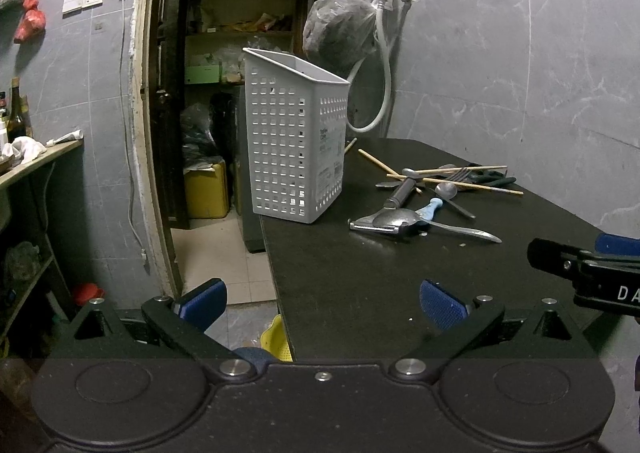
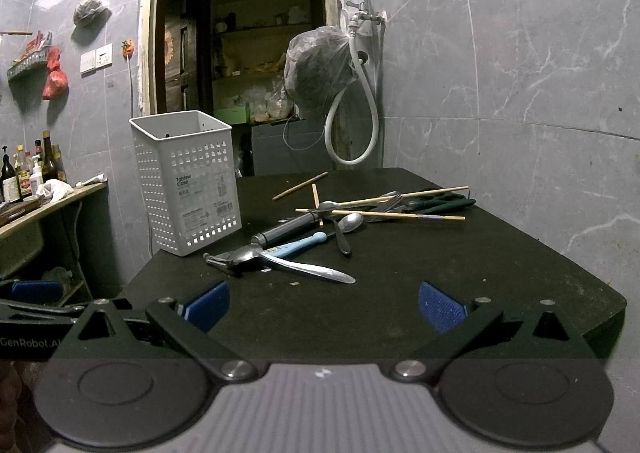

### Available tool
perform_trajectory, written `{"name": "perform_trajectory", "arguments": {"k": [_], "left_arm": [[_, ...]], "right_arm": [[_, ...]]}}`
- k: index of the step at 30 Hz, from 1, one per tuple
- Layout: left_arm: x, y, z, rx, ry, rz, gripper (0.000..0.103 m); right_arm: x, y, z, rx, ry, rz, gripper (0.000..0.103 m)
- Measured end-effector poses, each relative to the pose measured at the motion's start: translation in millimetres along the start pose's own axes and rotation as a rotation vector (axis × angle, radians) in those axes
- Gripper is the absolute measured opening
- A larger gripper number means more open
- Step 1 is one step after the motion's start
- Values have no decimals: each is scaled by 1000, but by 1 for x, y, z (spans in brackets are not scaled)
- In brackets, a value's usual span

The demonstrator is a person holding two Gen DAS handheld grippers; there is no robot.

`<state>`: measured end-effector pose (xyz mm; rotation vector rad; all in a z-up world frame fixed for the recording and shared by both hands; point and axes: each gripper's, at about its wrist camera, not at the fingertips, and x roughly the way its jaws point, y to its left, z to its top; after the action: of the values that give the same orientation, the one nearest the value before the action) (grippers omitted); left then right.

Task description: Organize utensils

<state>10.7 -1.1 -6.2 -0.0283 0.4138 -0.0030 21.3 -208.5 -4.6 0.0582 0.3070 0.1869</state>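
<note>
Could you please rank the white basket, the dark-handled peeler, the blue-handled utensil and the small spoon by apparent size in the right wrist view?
1. White basket, clearly largest.
2. Dark-handled peeler.
3. Blue-handled utensil and small spoon: they look alike, and the pile hides part of the utensil, so I won't rank them.

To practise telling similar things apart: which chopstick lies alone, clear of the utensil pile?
The chopstick nearest the white basket; the others cross the pile.
</note>
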Motion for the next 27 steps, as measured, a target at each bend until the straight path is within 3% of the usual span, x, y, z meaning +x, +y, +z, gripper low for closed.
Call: {"name": "perform_trajectory", "arguments": {"k": [27], "left_arm": [[10, 4, 3, 4, 1, -13, 102]], "right_arm": [[8, 1, -1, -2, 10, 3, 103]]}}
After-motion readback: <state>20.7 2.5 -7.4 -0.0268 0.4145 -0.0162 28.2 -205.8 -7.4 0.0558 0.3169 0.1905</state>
